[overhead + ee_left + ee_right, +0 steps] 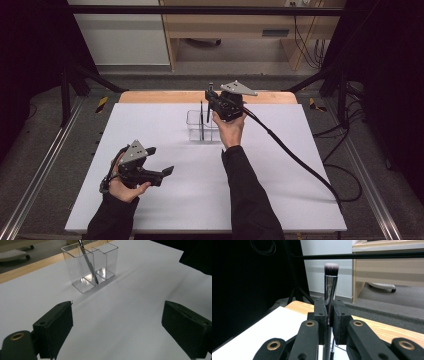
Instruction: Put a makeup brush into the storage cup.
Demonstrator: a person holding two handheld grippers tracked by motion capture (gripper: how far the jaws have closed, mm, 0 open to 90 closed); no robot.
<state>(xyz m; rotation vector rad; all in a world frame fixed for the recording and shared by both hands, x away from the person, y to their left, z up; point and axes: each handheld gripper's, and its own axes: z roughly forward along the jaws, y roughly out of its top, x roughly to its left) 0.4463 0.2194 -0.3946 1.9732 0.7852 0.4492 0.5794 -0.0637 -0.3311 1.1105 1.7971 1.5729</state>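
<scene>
A makeup brush (331,277) with a chrome ferrule and a dark, white-tipped head stands upright between the jaws of my right gripper (329,308), which is shut on it. In the high view that right gripper (214,101) hangs over a clear divided holder (194,125) at the table's far middle, and the brush handle (201,120) reaches down into it. The left gripper view shows the handle (88,263) slanting inside the holder's (72,267) left compartment. My left gripper (160,161) rests low at the near left, open (117,325) and holding nothing.
A white sheet (165,210) covers the table, with a wooden edge (150,96) at the far side. The right gripper's black cable (295,155) trails across the right half. Dark frame posts and a desk stand beyond the table.
</scene>
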